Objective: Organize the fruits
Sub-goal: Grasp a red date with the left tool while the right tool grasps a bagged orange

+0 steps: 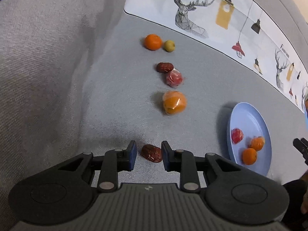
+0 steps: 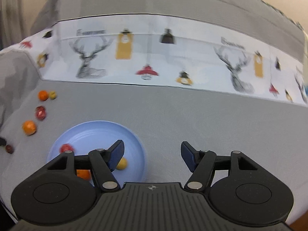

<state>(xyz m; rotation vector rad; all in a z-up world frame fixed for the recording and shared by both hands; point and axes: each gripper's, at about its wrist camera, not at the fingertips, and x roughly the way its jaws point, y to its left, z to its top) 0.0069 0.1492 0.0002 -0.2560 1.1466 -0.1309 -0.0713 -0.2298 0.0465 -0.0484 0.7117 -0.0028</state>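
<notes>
In the left wrist view my left gripper (image 1: 149, 154) is open, its blue pads on either side of a dark red date (image 1: 151, 153) lying on the grey cloth, not touching it. Beyond lie a wrapped orange (image 1: 174, 102), a wrapped red fruit (image 1: 174, 78), another date (image 1: 164, 67), an orange (image 1: 152, 41) and a small yellow fruit (image 1: 169, 46). The blue plate (image 1: 248, 115) at the right holds a red fruit (image 1: 237, 135) and two oranges (image 1: 249, 156). My right gripper (image 2: 152, 155) is open and empty, over the plate's (image 2: 102, 130) right edge.
A white placemat with deer and lamp prints (image 1: 221, 19) lies along the far side of the cloth; it also shows in the right wrist view (image 2: 154, 57). The right gripper's tip (image 1: 301, 148) shows at the right edge of the left wrist view.
</notes>
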